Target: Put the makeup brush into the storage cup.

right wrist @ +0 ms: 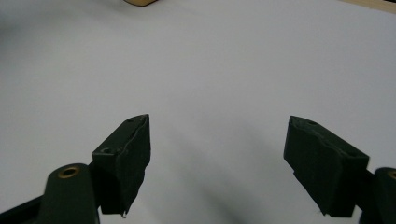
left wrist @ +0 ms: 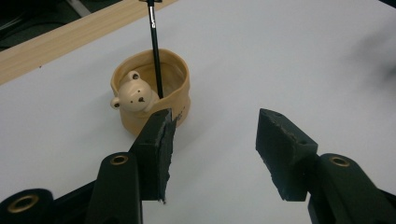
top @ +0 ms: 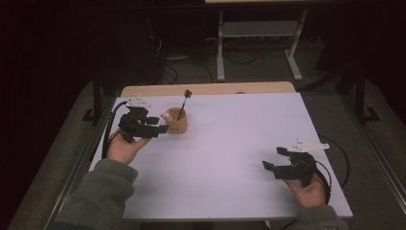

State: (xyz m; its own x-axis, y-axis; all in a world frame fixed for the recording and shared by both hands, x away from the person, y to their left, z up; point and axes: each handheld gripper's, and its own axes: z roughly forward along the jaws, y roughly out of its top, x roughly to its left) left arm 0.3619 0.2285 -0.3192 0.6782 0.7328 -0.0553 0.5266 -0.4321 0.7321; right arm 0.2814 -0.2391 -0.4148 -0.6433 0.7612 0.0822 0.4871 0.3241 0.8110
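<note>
A tan cup (top: 177, 122) (left wrist: 140, 79) with a small bear figure (left wrist: 133, 96) on its rim stands at the back left of the white board. A black pen (top: 183, 104) (left wrist: 155, 51) leans upright inside it. My left gripper (top: 160, 124) (left wrist: 215, 144) is open just left of the cup, one jaw almost at the cup's wall, nothing between the jaws. My right gripper (top: 274, 159) (right wrist: 217, 163) is open wide over bare board near the front right, holding nothing.
The white board (top: 230, 143) lies on a wooden table whose strip (top: 206, 89) shows at the far edge. A metal desk frame (top: 258, 43) and cables stand on the dark floor behind. Cables trail from both grippers.
</note>
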